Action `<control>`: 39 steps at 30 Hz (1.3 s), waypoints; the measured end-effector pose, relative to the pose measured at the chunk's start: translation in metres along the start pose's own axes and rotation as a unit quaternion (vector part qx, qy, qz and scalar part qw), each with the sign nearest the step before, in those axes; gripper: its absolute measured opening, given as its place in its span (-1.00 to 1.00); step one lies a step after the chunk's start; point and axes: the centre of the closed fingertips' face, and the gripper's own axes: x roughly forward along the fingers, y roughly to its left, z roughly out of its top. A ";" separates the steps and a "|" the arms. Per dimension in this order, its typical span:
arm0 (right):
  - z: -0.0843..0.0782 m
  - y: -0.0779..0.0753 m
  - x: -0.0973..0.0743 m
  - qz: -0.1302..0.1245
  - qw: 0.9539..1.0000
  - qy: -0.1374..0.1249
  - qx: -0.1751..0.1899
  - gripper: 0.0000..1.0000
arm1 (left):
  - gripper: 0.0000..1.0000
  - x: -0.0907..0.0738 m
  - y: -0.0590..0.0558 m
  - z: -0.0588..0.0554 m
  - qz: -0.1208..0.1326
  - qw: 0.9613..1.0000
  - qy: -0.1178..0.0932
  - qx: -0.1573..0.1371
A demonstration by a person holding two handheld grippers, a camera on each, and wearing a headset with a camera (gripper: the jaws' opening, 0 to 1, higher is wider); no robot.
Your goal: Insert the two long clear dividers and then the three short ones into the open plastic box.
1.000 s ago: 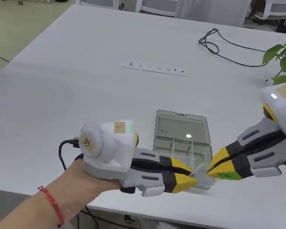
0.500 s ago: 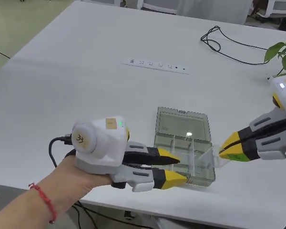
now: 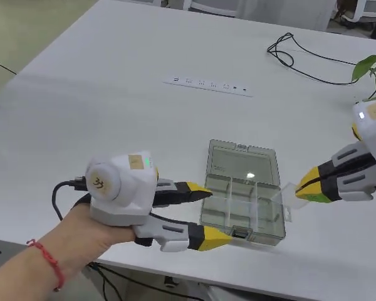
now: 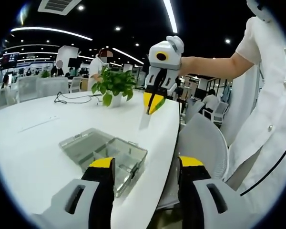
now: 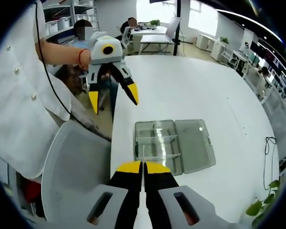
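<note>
Tightly, right gripper (image 3: 300,184) pinches flat clear divider (image 3: 281,195).

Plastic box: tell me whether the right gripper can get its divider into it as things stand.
Probably yes. The plastic box lies open; the right gripper, shut on a clear divider, hovers beside its right edge, and the open left gripper sits off the opposite side.

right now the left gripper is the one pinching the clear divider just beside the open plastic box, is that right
Not quite: it is the right gripper, not the left. The head view shows the right gripper shut on the clear divider just beside the open plastic box, while the left gripper is open with nothing between its jaws.
</note>
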 end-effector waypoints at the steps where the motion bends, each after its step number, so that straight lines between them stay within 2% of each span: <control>1: -0.002 -0.002 0.002 -0.002 1.000 0.004 -0.002 -0.94 | 0.15 -0.001 0.002 -0.001 0.004 1.000 0.001 0.000; 4: -0.009 -0.006 0.008 -0.007 1.000 0.023 -0.015 -0.94 | 0.33 -0.004 0.010 -0.006 0.018 1.000 0.003 -0.002; 13: -0.017 -0.021 0.024 -0.013 0.999 0.037 -0.018 -0.94 | 0.60 -0.007 0.019 -0.021 0.029 0.999 0.021 -0.010; 21: -0.027 -0.025 0.044 -0.006 0.998 0.053 -0.025 -0.94 | 0.82 -0.006 0.023 -0.024 0.038 0.999 0.021 -0.018; 29: -0.036 -0.031 0.055 0.000 0.998 0.061 -0.024 -0.94 | 0.91 -0.008 0.024 -0.027 0.044 0.999 0.020 -0.027; 36: -0.037 -0.028 0.060 0.004 0.998 0.065 -0.022 -0.94 | 0.91 -0.007 0.024 -0.027 0.045 0.998 0.017 -0.031; 39: -0.041 -0.032 0.062 0.005 0.997 0.068 -0.023 -0.94 | 0.90 -0.007 0.024 -0.027 0.045 0.998 0.017 -0.030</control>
